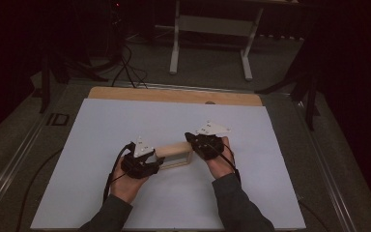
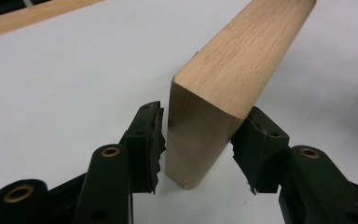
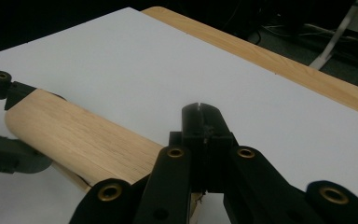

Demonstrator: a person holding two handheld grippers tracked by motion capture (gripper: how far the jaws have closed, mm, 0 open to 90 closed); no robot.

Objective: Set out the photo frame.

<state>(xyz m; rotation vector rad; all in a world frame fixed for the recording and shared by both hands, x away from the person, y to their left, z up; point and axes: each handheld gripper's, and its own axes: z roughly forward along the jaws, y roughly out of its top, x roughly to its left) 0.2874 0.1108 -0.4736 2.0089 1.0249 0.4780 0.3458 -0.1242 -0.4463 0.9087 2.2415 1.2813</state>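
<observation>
Wooden frame (image 1: 176, 155) lies on the white sheet (image 1: 125, 125), a gripper at each end.
Left gripper (image 2: 196, 144) straddles the frame's left end, jaws spread, pads just off the pale, rounded oak; right gripper (image 3: 204, 128), pressed together, sits at its right end.

A pale wooden frame (image 1: 176, 155), open-sided with rounded corners and visible grain, lies flat at the centre of the high view, running left to right.
</observation>
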